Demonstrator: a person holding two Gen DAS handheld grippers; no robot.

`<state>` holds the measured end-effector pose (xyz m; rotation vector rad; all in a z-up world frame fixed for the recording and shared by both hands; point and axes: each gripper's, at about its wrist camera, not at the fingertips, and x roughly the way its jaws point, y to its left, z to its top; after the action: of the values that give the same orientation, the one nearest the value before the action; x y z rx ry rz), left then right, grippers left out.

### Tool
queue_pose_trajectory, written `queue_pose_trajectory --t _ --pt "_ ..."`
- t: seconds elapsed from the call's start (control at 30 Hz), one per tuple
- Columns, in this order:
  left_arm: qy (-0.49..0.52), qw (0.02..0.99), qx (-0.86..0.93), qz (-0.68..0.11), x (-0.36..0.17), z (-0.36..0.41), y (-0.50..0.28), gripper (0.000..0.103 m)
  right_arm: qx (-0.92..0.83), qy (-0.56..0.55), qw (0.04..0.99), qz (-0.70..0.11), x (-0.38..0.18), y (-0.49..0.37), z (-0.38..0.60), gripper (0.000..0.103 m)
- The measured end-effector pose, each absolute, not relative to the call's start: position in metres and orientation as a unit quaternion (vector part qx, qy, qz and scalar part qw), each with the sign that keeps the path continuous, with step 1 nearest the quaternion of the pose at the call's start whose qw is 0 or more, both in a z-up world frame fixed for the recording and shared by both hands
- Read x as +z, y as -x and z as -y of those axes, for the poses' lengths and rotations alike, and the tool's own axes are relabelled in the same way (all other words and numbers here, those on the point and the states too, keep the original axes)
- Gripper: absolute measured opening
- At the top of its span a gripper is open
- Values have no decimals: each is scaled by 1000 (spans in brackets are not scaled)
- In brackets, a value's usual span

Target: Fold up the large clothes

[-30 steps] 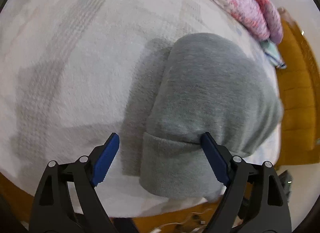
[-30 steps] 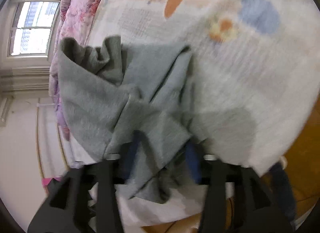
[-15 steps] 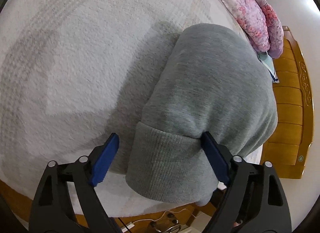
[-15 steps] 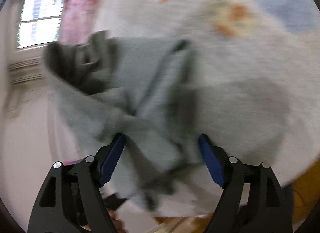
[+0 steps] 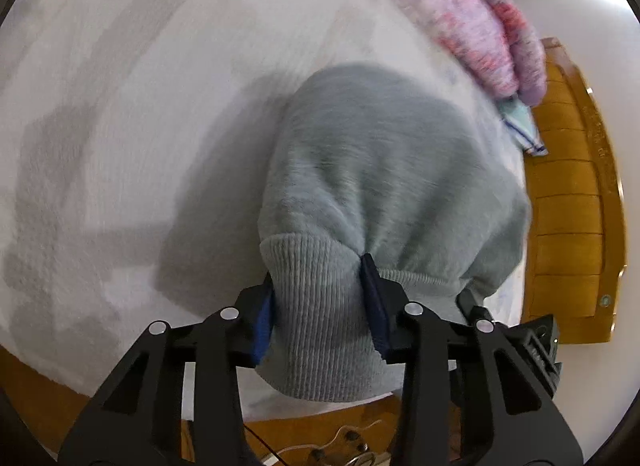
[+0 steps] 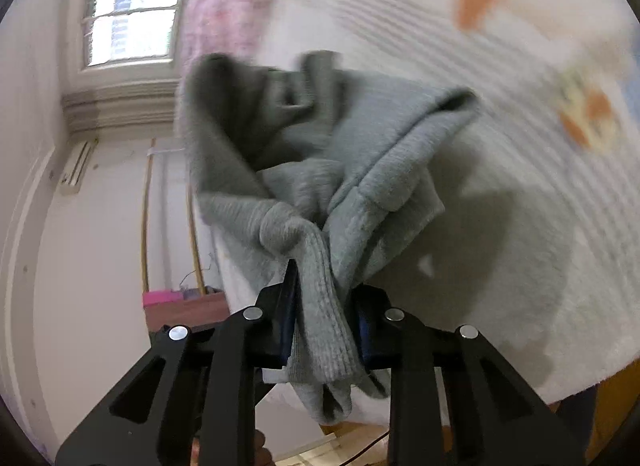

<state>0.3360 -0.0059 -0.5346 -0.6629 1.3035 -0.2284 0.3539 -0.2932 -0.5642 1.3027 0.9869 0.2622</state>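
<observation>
A grey sweatshirt [image 5: 384, 169] lies bunched near the edge of a bed with a white patterned cover [image 5: 140, 125]. My left gripper [image 5: 320, 306] is shut on its ribbed hem [image 5: 320, 290], the blue pads pressing the knit from both sides. In the right wrist view the same grey sweatshirt [image 6: 340, 145] is crumpled and lifted off the cover [image 6: 520, 205]. My right gripper [image 6: 324, 314] is shut on a ribbed band [image 6: 320, 286] of it, with loose fabric hanging below the pads.
A pink floral quilt [image 5: 472, 21] lies at the far side of the bed, with a small light-blue cloth [image 5: 524, 129] below it. An orange wooden bed frame [image 5: 572, 205] runs along the right. A window [image 6: 128, 13] and white wall show left in the right wrist view.
Both grippers were open around the sweatshirt half a second ago; both have now closed on its ribbed edges. The right gripper has raised its part of the fabric.
</observation>
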Motion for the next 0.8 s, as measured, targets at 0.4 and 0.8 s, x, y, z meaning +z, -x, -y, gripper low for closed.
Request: queue_pose_trajectory --t 0.4,0.8 --pt "327 776 -113 -528 -470 -87 -414 35 214 -514 725 -405 -470 -468 177 21" --pt "297 839 -25 -454 -413 -357 -512 35 316 -459 731 -393 -449 -623 -87 21"
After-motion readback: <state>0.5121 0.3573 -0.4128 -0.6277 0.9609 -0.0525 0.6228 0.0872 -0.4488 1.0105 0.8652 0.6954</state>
